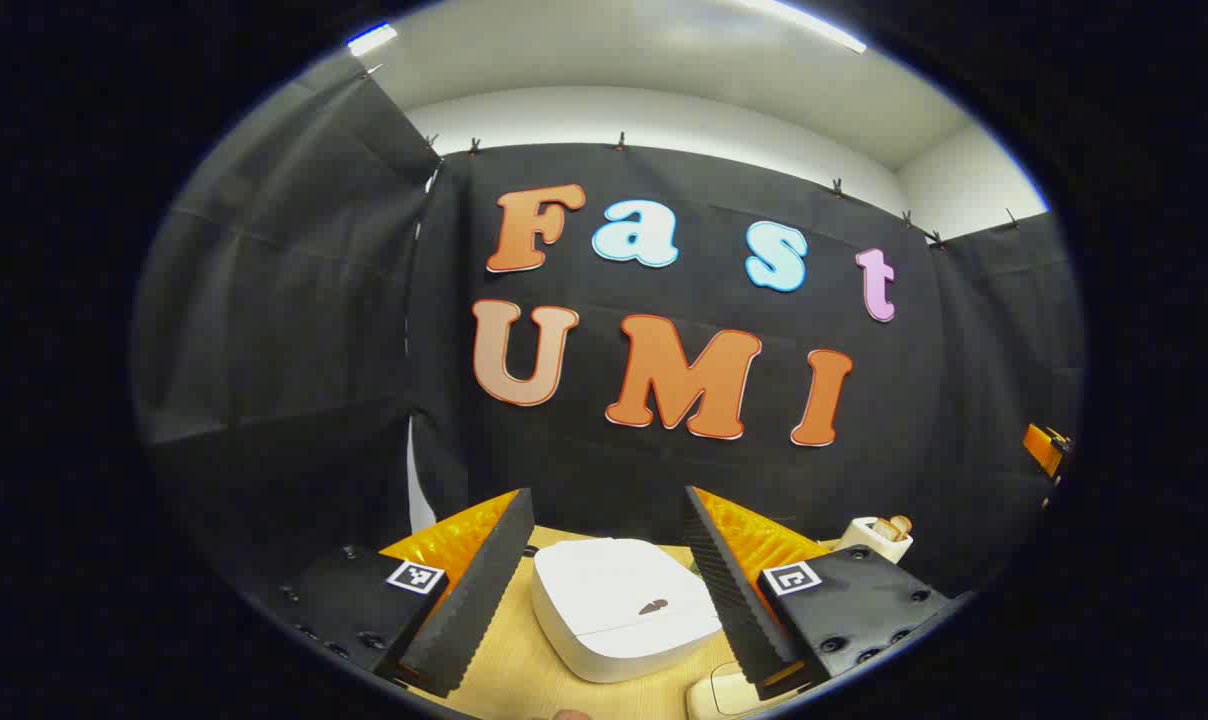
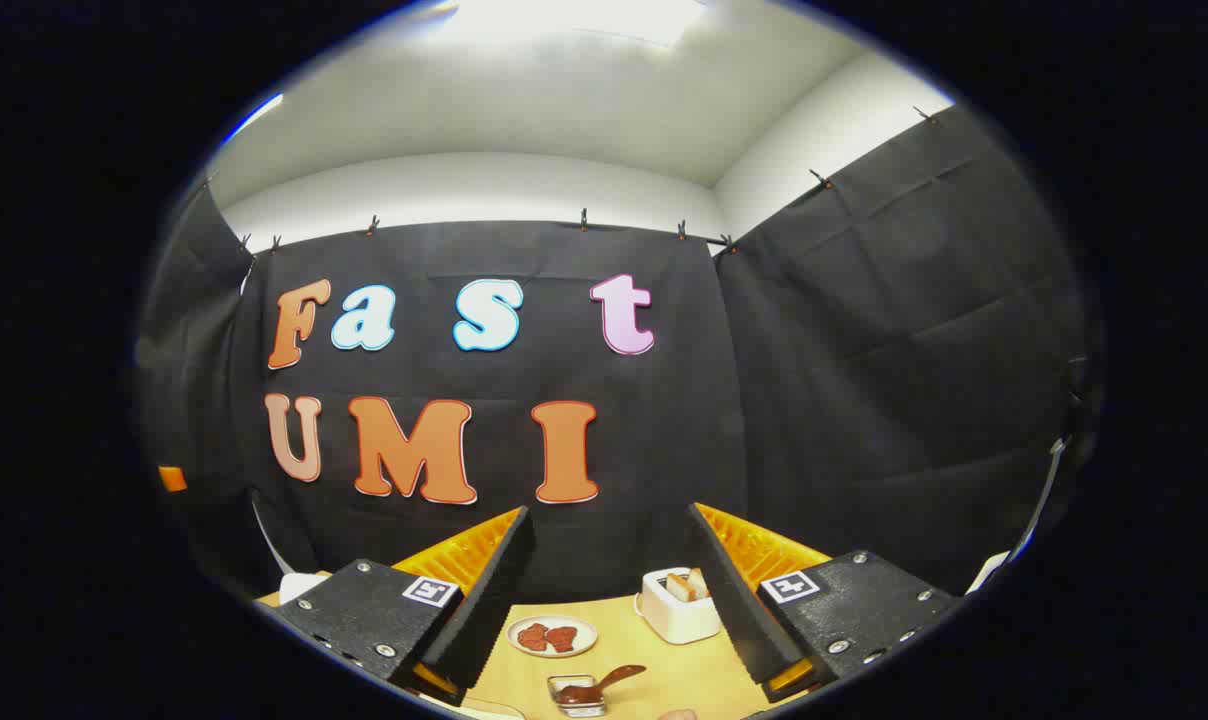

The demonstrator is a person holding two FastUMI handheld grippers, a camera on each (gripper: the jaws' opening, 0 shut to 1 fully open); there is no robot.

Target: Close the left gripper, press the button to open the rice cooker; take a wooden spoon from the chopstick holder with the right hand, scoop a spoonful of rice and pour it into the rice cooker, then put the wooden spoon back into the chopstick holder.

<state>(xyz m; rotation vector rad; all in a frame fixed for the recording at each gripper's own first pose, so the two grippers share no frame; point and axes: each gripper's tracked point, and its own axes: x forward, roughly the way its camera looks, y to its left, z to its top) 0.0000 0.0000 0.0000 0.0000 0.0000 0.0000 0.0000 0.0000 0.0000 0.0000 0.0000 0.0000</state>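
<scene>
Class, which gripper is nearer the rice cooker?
Left. The left gripper, open, has the closed rice cooker right between its fingers. The right gripper, also open, faces a toaster and plate instead.

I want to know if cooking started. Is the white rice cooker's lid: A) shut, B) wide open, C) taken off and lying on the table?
A: in the left gripper view the rice cooker sits on the wooden table with its lid flat down, closed.
</scene>
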